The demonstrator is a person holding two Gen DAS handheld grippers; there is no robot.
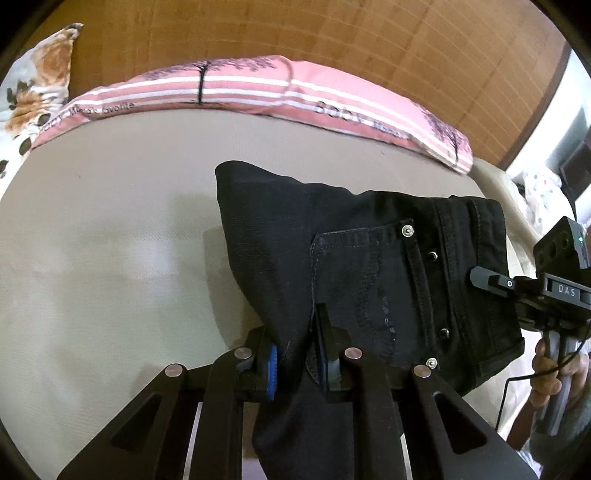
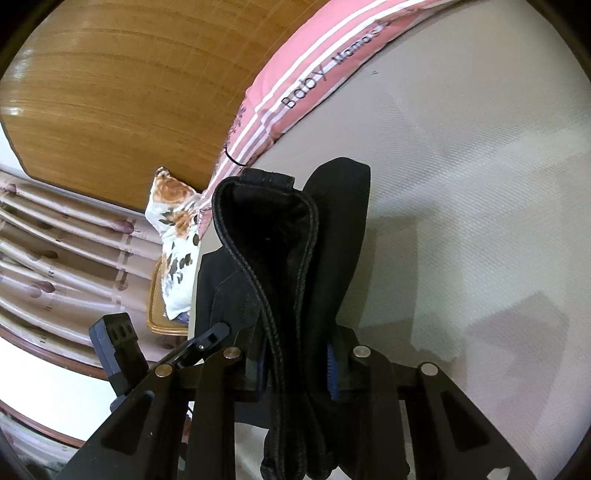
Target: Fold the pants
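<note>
Black denim pants point(image 1: 369, 266) hang folded above a beige mattress point(image 1: 103, 258), back pocket and rivets facing the left wrist camera. My left gripper point(image 1: 295, 363) is shut on the pants' lower edge, fabric pinched between its blue-padded fingers. My right gripper point(image 2: 295, 365) is shut on the waistband end of the pants point(image 2: 280, 266), whose stitched band runs up between the fingers. The right gripper also shows in the left wrist view point(image 1: 476, 277) at the pants' right edge, held by a hand. The left gripper shows in the right wrist view point(image 2: 218, 330), at the pants' left side.
A pink striped blanket point(image 1: 258, 88) lies along the mattress's far edge. A floral pillow point(image 1: 33, 92) sits at the far left. A wooden headboard point(image 1: 369, 33) stands behind. Curtains point(image 2: 55, 251) hang beyond the bed in the right wrist view.
</note>
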